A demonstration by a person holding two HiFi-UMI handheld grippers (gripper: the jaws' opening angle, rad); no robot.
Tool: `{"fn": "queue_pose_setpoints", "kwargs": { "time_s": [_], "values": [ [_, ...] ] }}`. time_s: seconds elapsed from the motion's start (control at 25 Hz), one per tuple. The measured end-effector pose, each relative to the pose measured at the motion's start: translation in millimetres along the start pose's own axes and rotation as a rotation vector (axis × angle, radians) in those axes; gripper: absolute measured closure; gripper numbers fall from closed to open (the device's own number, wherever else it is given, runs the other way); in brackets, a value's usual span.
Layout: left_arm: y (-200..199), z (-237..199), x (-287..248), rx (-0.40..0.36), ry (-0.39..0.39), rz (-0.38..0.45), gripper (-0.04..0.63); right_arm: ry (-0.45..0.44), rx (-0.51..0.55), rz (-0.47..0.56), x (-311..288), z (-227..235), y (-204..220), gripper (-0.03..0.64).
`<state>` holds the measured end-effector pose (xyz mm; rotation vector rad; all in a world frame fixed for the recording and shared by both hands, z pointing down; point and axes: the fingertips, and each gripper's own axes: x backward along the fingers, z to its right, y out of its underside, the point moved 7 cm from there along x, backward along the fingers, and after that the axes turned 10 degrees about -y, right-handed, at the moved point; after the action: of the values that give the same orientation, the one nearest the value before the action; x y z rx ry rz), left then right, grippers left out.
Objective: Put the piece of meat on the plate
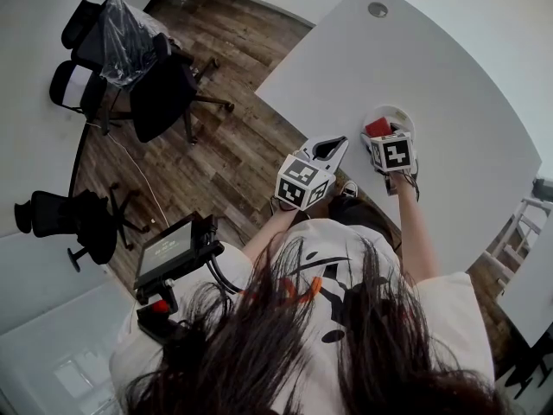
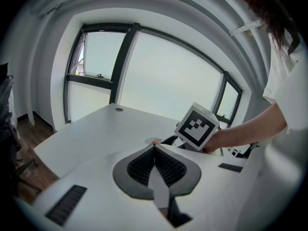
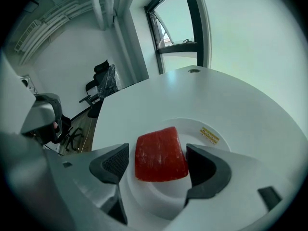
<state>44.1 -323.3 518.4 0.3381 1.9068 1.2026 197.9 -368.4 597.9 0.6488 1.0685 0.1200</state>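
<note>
A red block of meat [image 3: 160,154] lies on the small white plate [image 3: 211,129] near the front edge of the white table [image 1: 449,85]. My right gripper [image 3: 158,153] points down over the plate and is open. Its dark pads [image 3: 113,161] stand on either side of the meat, with a narrow gap on the left side. In the head view the meat [image 1: 378,127] shows just past the right gripper's marker cube [image 1: 394,153]. My left gripper [image 2: 154,146] hovers to the left of the plate, shut with nothing in it.
The table's curved edge [image 1: 285,115] runs just left of my left gripper [image 1: 339,145], with wooden floor below. Black office chairs [image 1: 147,67] stand far left. A round cable grommet [image 1: 378,9] sits at the table's far end. A yellow label [image 3: 210,135] marks the plate's rim.
</note>
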Motion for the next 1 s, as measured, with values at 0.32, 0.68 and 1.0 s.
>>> {"fn": "queue_pose_setpoints", "kwargs": {
  "time_s": [0.32, 0.68, 1.0],
  "values": [
    [1.8, -0.8, 0.4, -0.007, 0.002, -0.005, 0.589, 0.014, 0.0, 0.01, -0.8, -1.1, -3.0, 0.261],
    [3.9, -3.2, 1.2, -0.013, 0.0, -0.007, 0.589, 0.018, -0.044, 0.082, 2.6, 6.9, -8.9, 0.262],
    [-0.3, -7.0, 1.2, -0.015, -0.002, 0.009, 0.589, 0.031, -0.119, 0.255, 25.2, 7.3, -24.4, 0.265]
  ]
}}
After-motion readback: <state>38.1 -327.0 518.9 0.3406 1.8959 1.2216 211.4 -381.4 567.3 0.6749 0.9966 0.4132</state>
